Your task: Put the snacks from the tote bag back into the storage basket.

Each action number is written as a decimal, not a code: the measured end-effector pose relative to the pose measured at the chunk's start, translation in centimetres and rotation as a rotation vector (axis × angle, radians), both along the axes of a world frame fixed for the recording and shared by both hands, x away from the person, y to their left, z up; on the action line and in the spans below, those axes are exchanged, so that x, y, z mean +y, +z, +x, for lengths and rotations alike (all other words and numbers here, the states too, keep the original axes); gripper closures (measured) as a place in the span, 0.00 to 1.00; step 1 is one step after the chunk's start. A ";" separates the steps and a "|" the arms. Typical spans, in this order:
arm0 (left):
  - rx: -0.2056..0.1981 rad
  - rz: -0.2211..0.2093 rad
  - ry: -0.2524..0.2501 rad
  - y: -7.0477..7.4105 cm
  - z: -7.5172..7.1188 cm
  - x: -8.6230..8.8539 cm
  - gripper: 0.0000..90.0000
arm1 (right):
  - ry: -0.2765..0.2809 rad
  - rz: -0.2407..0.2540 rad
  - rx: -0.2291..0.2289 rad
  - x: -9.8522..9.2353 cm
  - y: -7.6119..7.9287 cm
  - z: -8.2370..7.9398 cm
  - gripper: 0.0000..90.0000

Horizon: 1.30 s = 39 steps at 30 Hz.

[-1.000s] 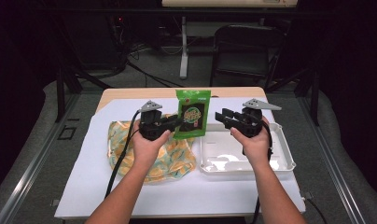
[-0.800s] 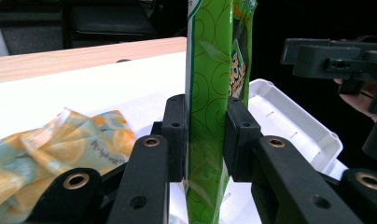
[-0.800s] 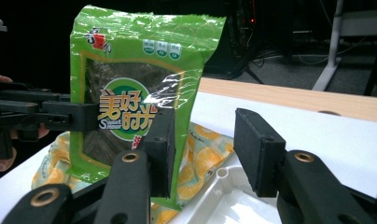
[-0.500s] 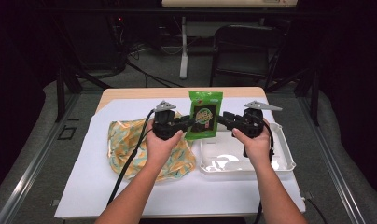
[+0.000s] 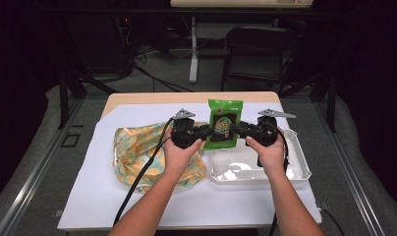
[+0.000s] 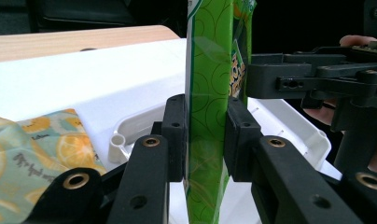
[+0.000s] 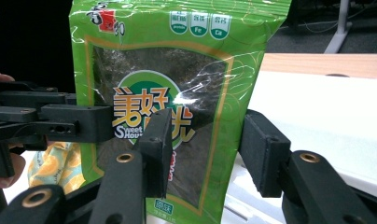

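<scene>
Two grippers meet mid-table: my left gripper (image 5: 202,132) pinches the green snack pouch (image 5: 224,124) upright above the white tray (image 5: 295,164), ready for lowering, while my right gripper (image 5: 238,130), jaws just opening, spreads clear.

High view: fixed above the person's side, facing forward and down, far enough to take in the whole surface (image 5: 137,206). Left gripper view: rides the left tongs (image 6: 205,135), very close, edge-on to the green snack pouch (image 6: 210,93). Right gripper view: rides the right tongs (image 7: 207,144), equally close, facing the pouch front. All 3 share the pouch; each gripper view catches the opposite tongs.
</scene>
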<state>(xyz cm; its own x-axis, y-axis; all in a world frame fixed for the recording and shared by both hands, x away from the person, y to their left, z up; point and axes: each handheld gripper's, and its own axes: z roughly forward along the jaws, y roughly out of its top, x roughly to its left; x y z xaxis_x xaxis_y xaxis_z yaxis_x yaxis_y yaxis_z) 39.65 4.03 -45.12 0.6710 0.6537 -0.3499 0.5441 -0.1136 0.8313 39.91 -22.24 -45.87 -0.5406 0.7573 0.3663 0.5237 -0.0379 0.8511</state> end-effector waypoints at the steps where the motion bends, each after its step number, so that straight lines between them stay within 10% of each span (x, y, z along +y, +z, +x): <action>1: 0.000 0.002 -0.006 -0.1 0.0 -0.1 0.81 | 0.000 0.003 0.006 -0.1 -0.1 0.1 0.62; 39: 0.028 0.061 0.068 -2.2 0.8 -1.6 0.73 | -0.059 0.037 0.084 -1.4 -1.7 0.4 0.98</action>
<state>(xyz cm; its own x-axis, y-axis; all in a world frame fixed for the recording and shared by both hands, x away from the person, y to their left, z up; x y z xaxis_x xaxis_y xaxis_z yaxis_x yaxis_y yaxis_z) 40.40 2.45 -47.37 0.6151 0.7180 -0.3259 0.5751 -0.1258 0.8084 40.29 -23.66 -47.61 -0.4612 0.7721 0.4372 0.5893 -0.1019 0.8014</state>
